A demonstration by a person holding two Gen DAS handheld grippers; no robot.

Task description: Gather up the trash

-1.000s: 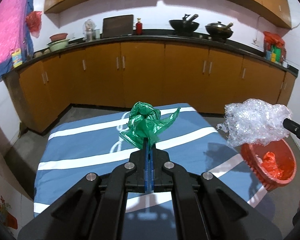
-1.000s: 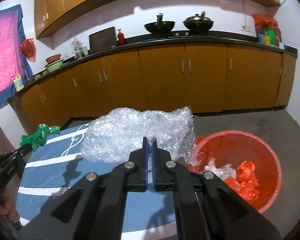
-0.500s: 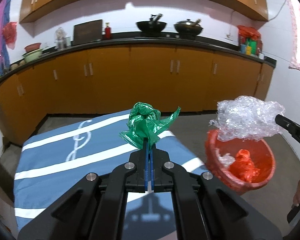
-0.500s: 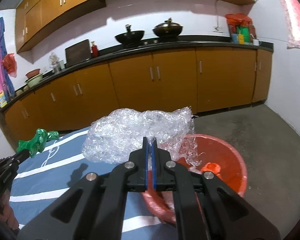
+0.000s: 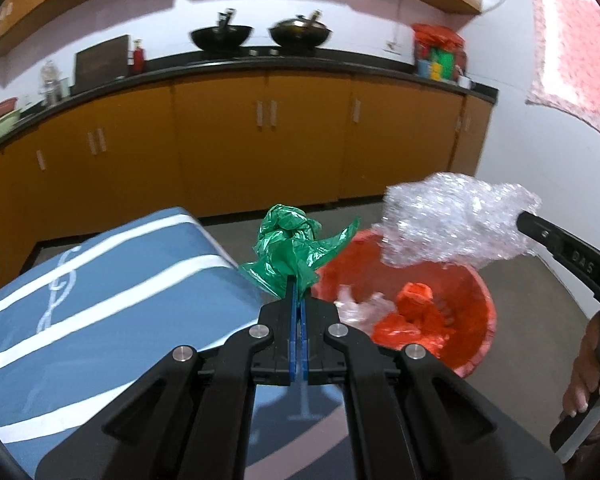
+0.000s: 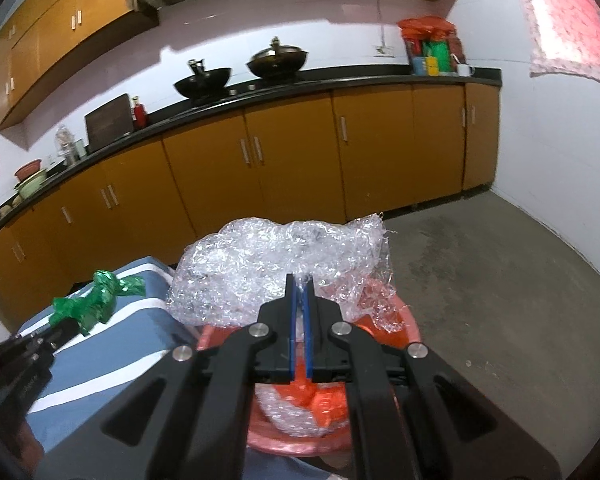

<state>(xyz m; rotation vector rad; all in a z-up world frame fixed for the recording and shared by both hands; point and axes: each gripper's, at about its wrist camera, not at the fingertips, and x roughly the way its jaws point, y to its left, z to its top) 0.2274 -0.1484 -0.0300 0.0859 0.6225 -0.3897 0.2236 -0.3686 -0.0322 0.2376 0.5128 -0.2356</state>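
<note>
Blue striped counter, its right edge just beside the red basin; bare concrete floor open to the right. Red basin holding red and clear scraps. Bubble wrap above basin rim, clamped in right tool. Green bag clamped in left tool, near the basin's left edge

Green bag, clear glittery wrap, red-orange tub with orange and whitish scraps, blue cloth with white stripes and a white squiggle, black grippers with blue pads, orange-brown cabinets.
</note>
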